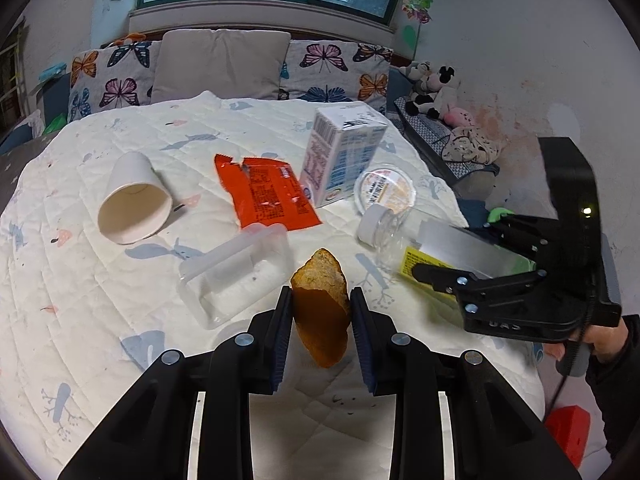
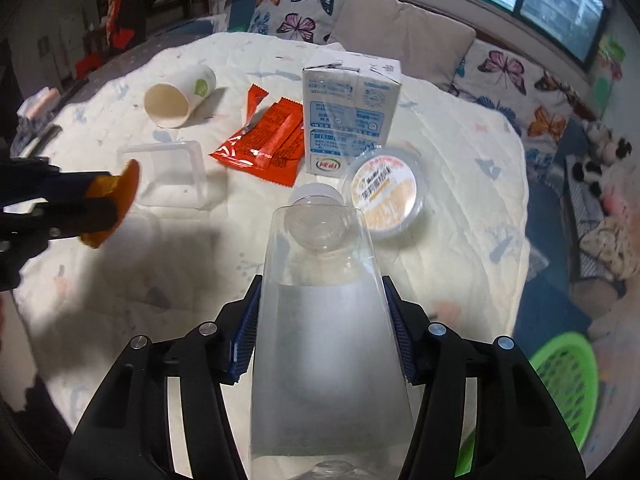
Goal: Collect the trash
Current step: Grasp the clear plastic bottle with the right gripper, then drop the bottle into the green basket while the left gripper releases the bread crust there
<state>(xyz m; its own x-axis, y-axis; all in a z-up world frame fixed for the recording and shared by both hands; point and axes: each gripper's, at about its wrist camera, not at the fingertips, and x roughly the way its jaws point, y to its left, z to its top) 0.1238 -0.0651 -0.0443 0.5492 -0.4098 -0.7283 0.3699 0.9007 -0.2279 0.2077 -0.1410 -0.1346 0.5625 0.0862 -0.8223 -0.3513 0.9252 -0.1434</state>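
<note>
- The left gripper (image 1: 321,312) holds a brownish-orange piece of peel (image 1: 322,304) between its blue-padded jaws, which stand narrow and press on both of its sides, lifted above the white quilted cloth (image 1: 100,300) that covers the table.
- The right gripper (image 2: 324,320) has a clear plastic bottle (image 2: 324,304) with a white cap between its jaws; both pads lie against the bottle's sides, at a middling width. The bottle's capped end points away from the camera, toward the middle of the table.
- In the left wrist view the bottle shows a yellow label, and a person's hand (image 1: 608,344) in a dark sleeve holds the right gripper's handle.
- A white paper cup (image 1: 134,200) lies on its side at the far left of the litter.
- A red foil snack wrapper (image 1: 268,194) lies flat, between the cup and an upright white and blue milk carton (image 1: 340,152).
- A clear rectangular plastic tray (image 1: 236,272) rests just beside the held peel.
- A round clear plastic lid with orange print (image 2: 386,196) leans by the carton, near the bottle's cap.
- A green plastic basket (image 2: 564,380) sits on the floor, low on the right, beyond the table edge.
</note>
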